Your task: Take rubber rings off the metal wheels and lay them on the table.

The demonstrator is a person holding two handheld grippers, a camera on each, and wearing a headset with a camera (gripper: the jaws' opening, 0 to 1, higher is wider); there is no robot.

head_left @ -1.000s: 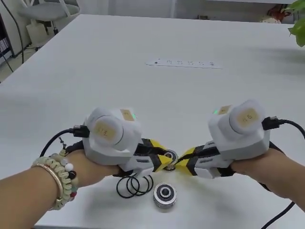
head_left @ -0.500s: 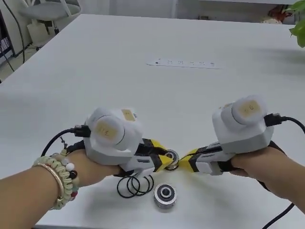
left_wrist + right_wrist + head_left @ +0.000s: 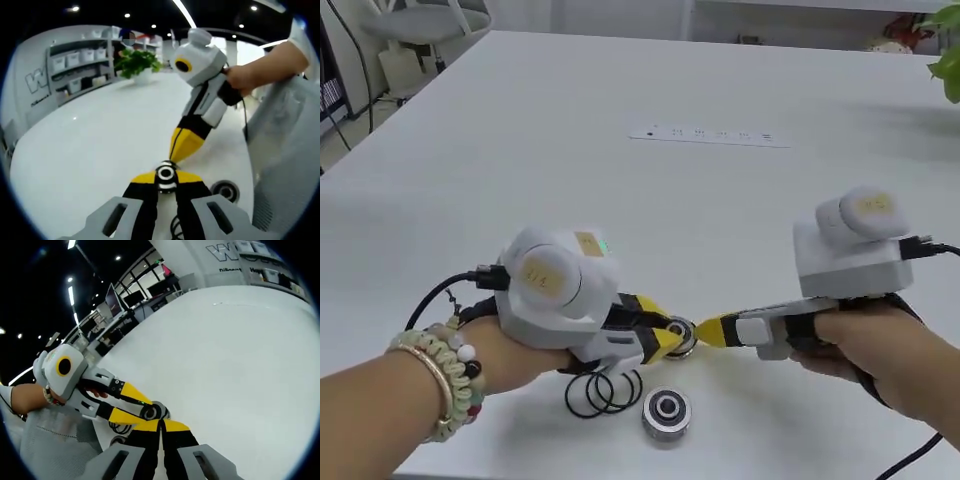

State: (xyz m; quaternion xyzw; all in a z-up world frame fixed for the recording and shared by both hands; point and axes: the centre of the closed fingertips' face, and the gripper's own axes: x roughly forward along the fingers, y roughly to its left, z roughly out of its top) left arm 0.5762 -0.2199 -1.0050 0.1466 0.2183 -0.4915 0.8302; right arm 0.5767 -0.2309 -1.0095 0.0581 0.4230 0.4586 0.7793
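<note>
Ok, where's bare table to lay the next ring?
Bare table runs from the left claw, gripping a wheel, and right claw to the power strip; also right of the loose wheel. Crowded: the near edge, where rubber rings lie beside it.

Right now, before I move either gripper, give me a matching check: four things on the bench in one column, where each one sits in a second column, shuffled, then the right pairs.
Things:
1. gripped metal wheel
2. loose rubber rings
3. free metal wheel
4. power strip

Places:
A. far across the table, on its own
B. flat on the table near its front edge, just right of the rings
C. held by the left gripper, between its jaws
D. overlapping on the table, close to the left gripper

Pairs: 1-C, 2-D, 3-B, 4-A
</note>
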